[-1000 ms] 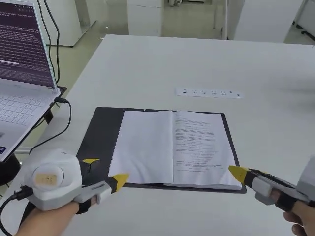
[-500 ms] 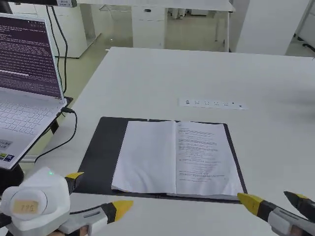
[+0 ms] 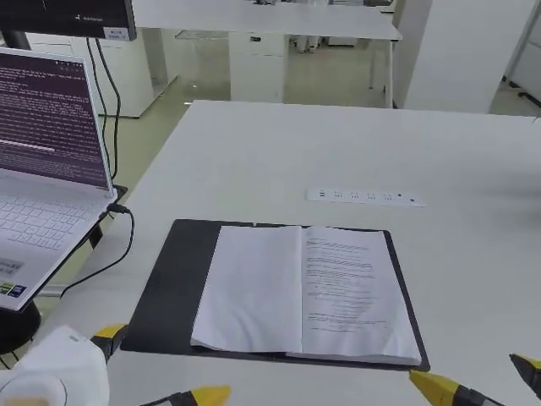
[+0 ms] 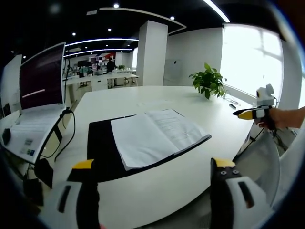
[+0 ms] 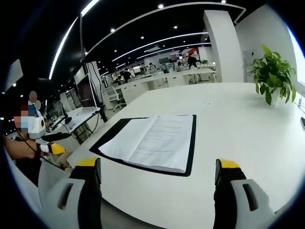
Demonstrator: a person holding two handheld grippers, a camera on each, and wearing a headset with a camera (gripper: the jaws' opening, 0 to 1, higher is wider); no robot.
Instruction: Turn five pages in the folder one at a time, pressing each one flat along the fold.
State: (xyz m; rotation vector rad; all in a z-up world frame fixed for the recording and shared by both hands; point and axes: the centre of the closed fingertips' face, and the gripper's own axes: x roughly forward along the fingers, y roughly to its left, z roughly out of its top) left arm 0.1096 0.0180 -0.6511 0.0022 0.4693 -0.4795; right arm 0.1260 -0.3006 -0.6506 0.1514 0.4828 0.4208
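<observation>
A black folder (image 3: pixel 165 292) lies open on the white table (image 3: pixel 254 152), with a blank white page (image 3: pixel 249 288) on the left and a printed page (image 3: pixel 351 292) on the right. Both pages lie flat. My left gripper (image 3: pixel 161 364) sits at the near left edge of the head view, open, short of the folder's corner. My right gripper (image 3: pixel 478 376) pokes in at the near right, open, clear of the folder. In the left gripper view the folder (image 4: pixel 102 148) lies ahead of the open gripper (image 4: pixel 152 167). The right gripper view shows the folder (image 5: pixel 157 136) ahead of that gripper (image 5: pixel 155 164), also empty.
An open laptop (image 3: pixel 42 169) stands at the left on a stand, its black cable (image 3: pixel 118 245) trailing toward the folder. A white power strip (image 3: pixel 363 197) lies beyond the folder. A potted plant (image 5: pixel 271 74) stands at the table's far end.
Both grippers have drawn back toward me and away from the folder's near edge. The head camera has tilted up. The folder and pages have not moved.
</observation>
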